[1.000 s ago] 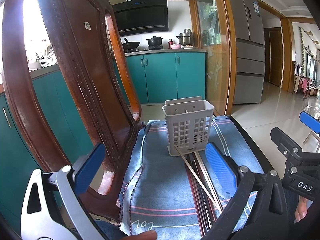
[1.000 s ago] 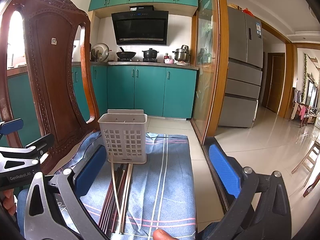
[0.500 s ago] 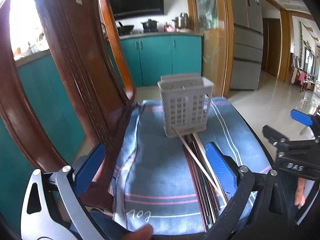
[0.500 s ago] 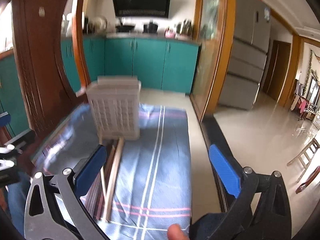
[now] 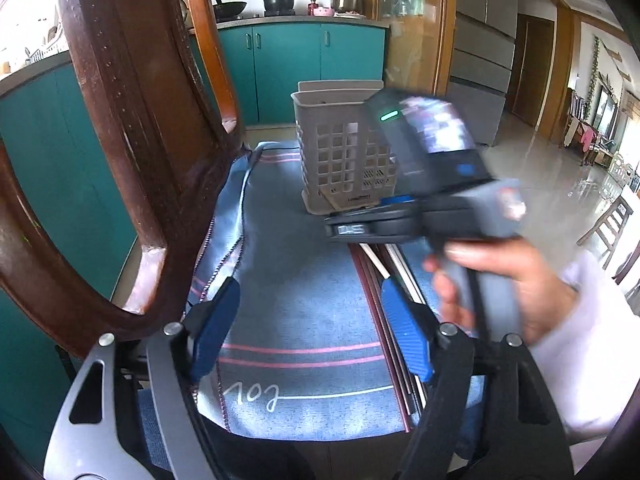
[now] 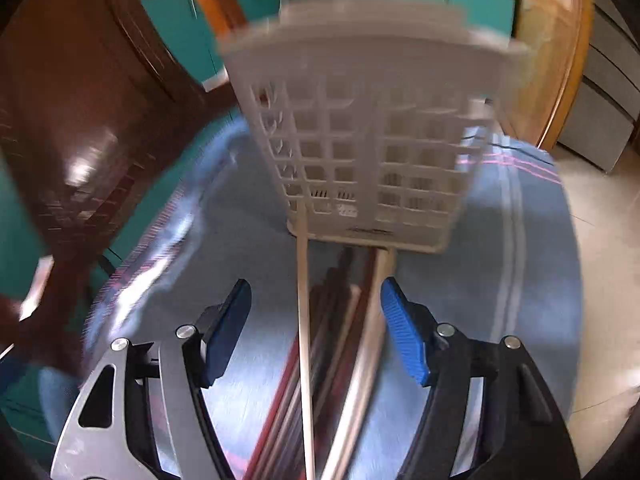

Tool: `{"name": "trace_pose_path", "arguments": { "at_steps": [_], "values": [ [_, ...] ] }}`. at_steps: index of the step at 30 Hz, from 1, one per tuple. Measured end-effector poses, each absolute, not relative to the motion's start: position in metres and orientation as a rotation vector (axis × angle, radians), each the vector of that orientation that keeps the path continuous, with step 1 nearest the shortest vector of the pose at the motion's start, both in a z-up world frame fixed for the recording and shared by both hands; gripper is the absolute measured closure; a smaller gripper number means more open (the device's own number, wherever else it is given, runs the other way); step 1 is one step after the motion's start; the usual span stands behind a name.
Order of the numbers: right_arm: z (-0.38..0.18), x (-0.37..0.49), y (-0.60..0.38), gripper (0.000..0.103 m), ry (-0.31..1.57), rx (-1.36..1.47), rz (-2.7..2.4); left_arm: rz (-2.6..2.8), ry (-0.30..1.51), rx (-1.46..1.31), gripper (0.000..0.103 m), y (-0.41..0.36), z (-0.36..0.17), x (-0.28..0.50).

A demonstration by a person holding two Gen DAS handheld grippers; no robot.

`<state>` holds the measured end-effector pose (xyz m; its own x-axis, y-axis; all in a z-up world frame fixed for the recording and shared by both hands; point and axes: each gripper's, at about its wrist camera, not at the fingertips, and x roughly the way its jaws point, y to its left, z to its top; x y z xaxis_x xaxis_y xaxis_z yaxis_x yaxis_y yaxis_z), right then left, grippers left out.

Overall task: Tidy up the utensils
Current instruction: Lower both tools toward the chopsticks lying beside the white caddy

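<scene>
- My left gripper (image 5: 310, 330) hung low over the blue striped cloth (image 5: 296, 280), jaws apart and just narrowed; only bare cloth lay between the blue pads (image 5: 404, 336).
- The chopsticks (image 5: 380, 276) lay in a loose bundle on the cloth, running from under the right pad of that gripper up toward the basket; they stayed outside its jaws.
- The grey plastic utensil basket (image 5: 340, 152) stood upright at the far end of the cloth, lattice walls facing me. I could not tell whether anything was inside.
- In the left wrist view a hand (image 5: 516, 284) in a pale sleeve held the right gripper's body across the frame, blurred, in front of the basket's right side.
- My right gripper (image 6: 316, 336) pointed steeply down over the bundle, jaws spread and just closing in; the chopsticks (image 6: 304, 320) ran between the pads, dark red ones and pale ones together.
- The pads were not pressing on any stick, though the right pad sat just beside a pale one. Heavy blur here.
- One pale chopstick reached up to touch the basket's (image 6: 368, 128) lower left corner.
- A dark carved wooden chair back (image 5: 132, 120) stood at the left edge of the cloth.
</scene>
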<state>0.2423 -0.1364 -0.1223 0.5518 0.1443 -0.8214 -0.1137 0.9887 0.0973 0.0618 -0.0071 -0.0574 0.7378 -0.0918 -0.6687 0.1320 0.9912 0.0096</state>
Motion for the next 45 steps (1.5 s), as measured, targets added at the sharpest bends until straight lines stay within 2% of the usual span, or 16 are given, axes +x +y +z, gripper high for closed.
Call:
{"name": "trace_pose_path", "arguments": {
  "at_steps": [1, 2, 4, 5, 14, 22, 23, 25, 27, 28, 33, 35, 37, 39, 45],
  "values": [
    [-0.129, 0.249, -0.135, 0.060, 1.007, 0.046, 0.153, -0.120, 0.731, 0.058, 0.029, -0.006, -0.058, 0.061],
    [-0.133, 0.252, -0.136, 0.067, 1.022, 0.060, 0.149, -0.115, 0.734, 0.059, 0.029, -0.004, -0.058, 0.061],
    [-0.136, 0.253, -0.140, 0.094, 1.036, 0.105, 0.186, -0.107, 0.741, 0.058, 0.028, -0.003, -0.061, 0.065],
    [-0.137, 0.252, -0.142, 0.096, 1.041, 0.151, 0.221, -0.106, 0.749, 0.052, 0.028, -0.002, -0.063, 0.066],
    [-0.143, 0.230, -0.172, 0.096, 1.096, 0.344, 0.276, -0.136, 0.778, 0.052, 0.024, -0.008, -0.072, 0.079],
    [-0.132, 0.196, -0.235, 0.096, 1.072, 0.374, 0.171, -0.192, 0.853, 0.037, 0.024, -0.018, -0.094, 0.100],
    [-0.133, 0.193, -0.243, 0.096, 1.074, 0.360, 0.141, -0.216, 0.876, 0.031, 0.025, -0.023, -0.100, 0.105],
    [-0.136, 0.187, -0.258, 0.096, 1.065, 0.331, 0.096, -0.253, 0.908, 0.025, 0.034, -0.033, -0.110, 0.114],
    [-0.137, 0.180, -0.269, 0.095, 1.060, 0.351, 0.105, -0.280, 0.951, 0.014, 0.049, -0.042, -0.122, 0.124],
    [-0.139, 0.180, -0.270, 0.095, 1.054, 0.359, 0.109, -0.285, 0.979, 0.016, 0.052, -0.048, -0.129, 0.130],
    [-0.135, 0.172, -0.285, 0.087, 0.985, 0.428, 0.123, -0.299, 1.036, 0.030, 0.056, -0.065, -0.150, 0.141],
    [-0.129, 0.169, -0.299, 0.080, 0.966, 0.452, 0.105, -0.283, 1.034, 0.053, 0.058, -0.069, -0.155, 0.144],
    [-0.130, 0.169, -0.301, 0.069, 0.975, 0.466, 0.085, -0.265, 1.028, 0.061, 0.066, -0.071, -0.157, 0.146],
    [-0.133, 0.163, -0.301, 0.066, 1.000, 0.463, 0.090, -0.245, 1.027, 0.048, 0.071, -0.069, -0.157, 0.150],
    [-0.128, 0.139, -0.274, 0.067, 1.061, 0.472, 0.262, -0.236, 1.035, 0.047, 0.071, -0.067, -0.156, 0.156]
  ]
}}
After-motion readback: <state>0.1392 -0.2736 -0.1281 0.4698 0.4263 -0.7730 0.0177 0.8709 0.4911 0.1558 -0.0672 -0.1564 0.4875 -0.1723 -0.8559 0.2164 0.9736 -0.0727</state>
